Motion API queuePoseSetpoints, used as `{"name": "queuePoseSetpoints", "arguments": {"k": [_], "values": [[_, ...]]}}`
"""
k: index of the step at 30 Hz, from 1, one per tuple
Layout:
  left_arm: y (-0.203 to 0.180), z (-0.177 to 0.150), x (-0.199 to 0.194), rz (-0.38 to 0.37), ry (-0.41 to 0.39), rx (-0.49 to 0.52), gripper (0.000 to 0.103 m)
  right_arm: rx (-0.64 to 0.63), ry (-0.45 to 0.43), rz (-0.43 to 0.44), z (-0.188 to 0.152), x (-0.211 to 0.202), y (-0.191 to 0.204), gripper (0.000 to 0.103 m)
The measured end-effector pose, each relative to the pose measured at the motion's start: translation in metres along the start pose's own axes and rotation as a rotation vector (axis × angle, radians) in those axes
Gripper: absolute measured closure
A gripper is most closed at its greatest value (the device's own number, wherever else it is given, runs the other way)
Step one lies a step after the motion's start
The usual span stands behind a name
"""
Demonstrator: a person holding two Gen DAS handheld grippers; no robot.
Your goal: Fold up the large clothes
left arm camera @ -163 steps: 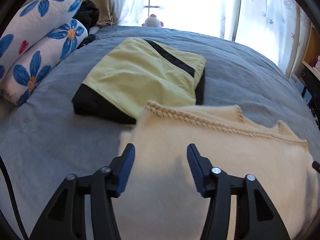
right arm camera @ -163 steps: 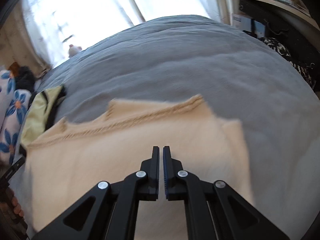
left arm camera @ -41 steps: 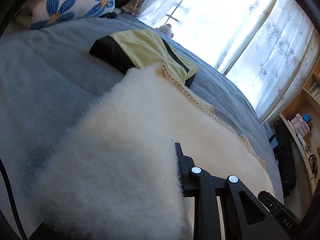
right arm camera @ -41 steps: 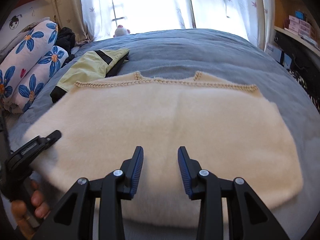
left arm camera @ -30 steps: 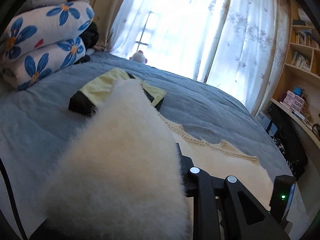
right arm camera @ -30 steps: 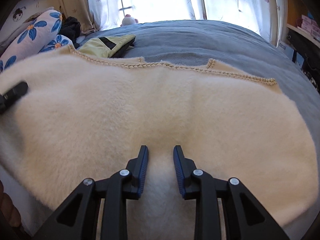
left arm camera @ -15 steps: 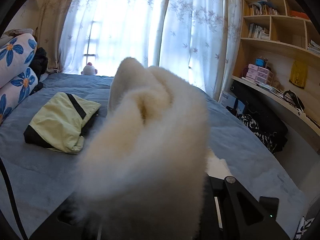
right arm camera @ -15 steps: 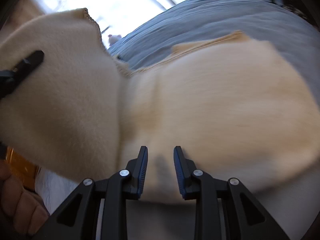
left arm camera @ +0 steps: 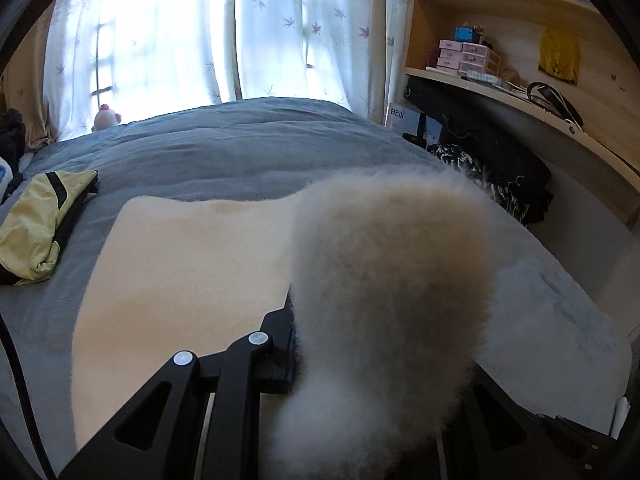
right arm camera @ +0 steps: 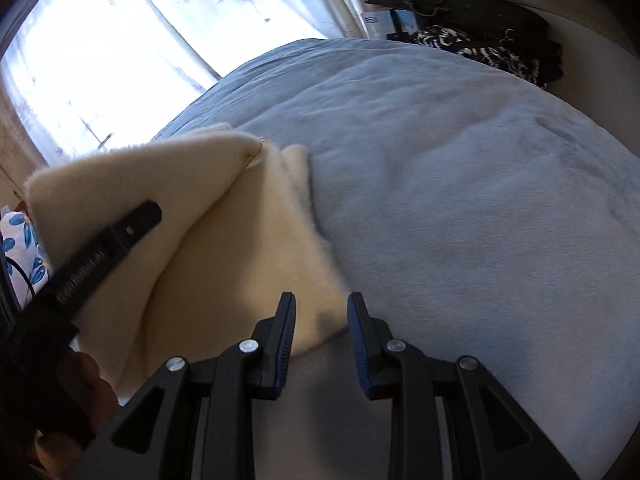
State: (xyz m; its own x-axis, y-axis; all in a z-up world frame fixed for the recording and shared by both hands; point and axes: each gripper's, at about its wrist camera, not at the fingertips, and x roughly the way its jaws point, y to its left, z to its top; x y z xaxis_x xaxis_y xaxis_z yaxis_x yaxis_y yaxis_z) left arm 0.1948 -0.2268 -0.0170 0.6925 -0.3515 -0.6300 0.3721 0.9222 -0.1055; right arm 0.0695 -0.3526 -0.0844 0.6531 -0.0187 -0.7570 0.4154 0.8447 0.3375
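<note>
Two claws (right arm camera: pixel 320 336), one cream sweater (left arm camera: pixel 188 264)

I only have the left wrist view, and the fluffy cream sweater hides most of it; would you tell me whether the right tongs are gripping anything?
Observer: No. The right tongs are open, straddling the near corner of the cream sweater without clamping it.
Operator: Thank you. Is the flap I am carrying laid down yet?
Observer: Not yet. The right wrist view shows the left tongs holding the flap raised at an angle above the lower layer, with a gap between them.
</note>
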Motion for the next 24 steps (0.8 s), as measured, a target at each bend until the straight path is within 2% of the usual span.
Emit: {"name": "queuePoseSetpoints", "arguments": {"k": [6,11,14,15,16,17,19,21,22,24], "values": [[-0.02,-0.005,0.0,-0.013,0.0,0.039,0.086,0.043,0.012,0.004,0.001,0.004,-0.019,0.076],[-0.031,-0.029,0.021,0.015,0.064,0.103,0.084,0.055,0.042,-0.023,-0.001,0.009,-0.032,0.076],[-0.035,-0.034,0.023,0.016,0.075,0.129,0.08,0.055,0.054,-0.036,-0.003,0.009,-0.035,0.076],[-0.037,-0.033,0.023,0.004,0.082,0.133,0.072,0.055,0.054,-0.038,-0.004,0.008,-0.036,0.076],[-0.037,-0.03,0.022,-0.022,0.096,0.129,0.057,0.055,0.054,-0.04,-0.004,0.007,-0.036,0.076],[-0.037,-0.027,0.021,-0.059,0.111,0.117,0.051,0.055,0.053,-0.041,-0.004,0.005,-0.037,0.076],[-0.038,-0.022,0.013,-0.097,0.125,0.097,0.044,0.055,0.047,-0.041,-0.003,0.0,-0.037,0.076],[-0.04,-0.017,0.007,-0.104,0.132,0.106,0.039,0.051,0.037,-0.043,-0.001,-0.006,-0.036,0.076],[-0.042,-0.015,0.002,-0.101,0.138,0.114,0.031,0.049,0.032,-0.042,-0.001,-0.008,-0.036,0.076],[-0.041,-0.01,-0.011,-0.107,0.131,0.115,0.028,0.041,0.019,-0.039,0.002,-0.017,-0.032,0.076]]}}
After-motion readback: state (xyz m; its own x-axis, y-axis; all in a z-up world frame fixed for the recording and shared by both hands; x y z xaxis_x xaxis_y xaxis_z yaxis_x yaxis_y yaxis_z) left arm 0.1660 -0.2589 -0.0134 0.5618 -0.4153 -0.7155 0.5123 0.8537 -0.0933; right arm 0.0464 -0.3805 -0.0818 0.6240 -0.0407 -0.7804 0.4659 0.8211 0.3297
